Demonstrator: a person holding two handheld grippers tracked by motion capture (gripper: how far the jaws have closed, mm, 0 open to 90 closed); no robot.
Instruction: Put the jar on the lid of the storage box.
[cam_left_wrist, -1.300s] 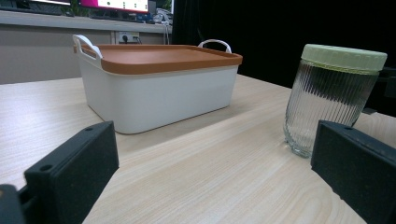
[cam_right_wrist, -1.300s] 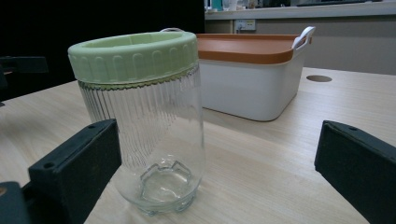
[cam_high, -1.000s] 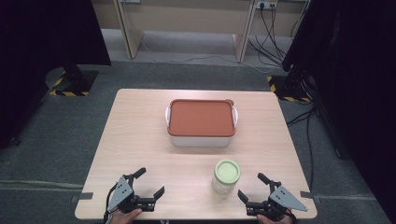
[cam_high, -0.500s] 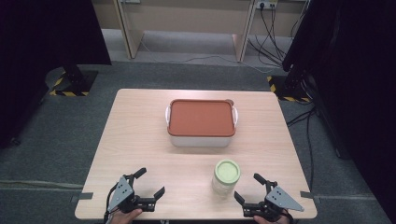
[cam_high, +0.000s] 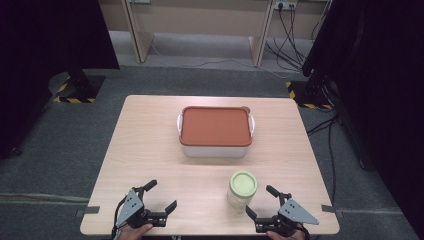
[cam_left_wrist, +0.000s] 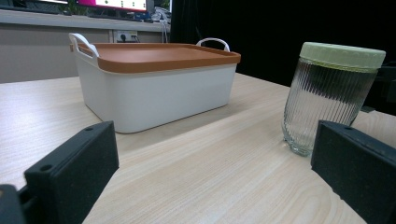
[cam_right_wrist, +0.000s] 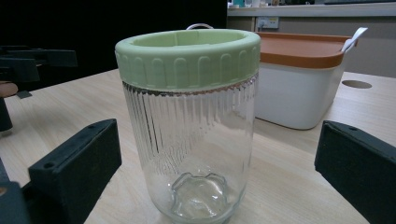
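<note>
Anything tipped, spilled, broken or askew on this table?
Nothing stands out. The jar stands upright with its green lid on, looks empty, and the box sits square with its orange lid seated flat. No spill shows on the table.

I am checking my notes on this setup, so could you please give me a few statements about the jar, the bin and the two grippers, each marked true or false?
1. The glass jar wears a pale green lid. True.
2. The jar lies on its side. False: it stands upright on the table.
3. The right gripper is shut on the jar. False: its jaws stand open, apart from the jar.
4. The white bin is closed by an orange lid. True.
5. The left gripper holds the bin's handle. False: it is open near the table's front edge, far from the bin.
</note>
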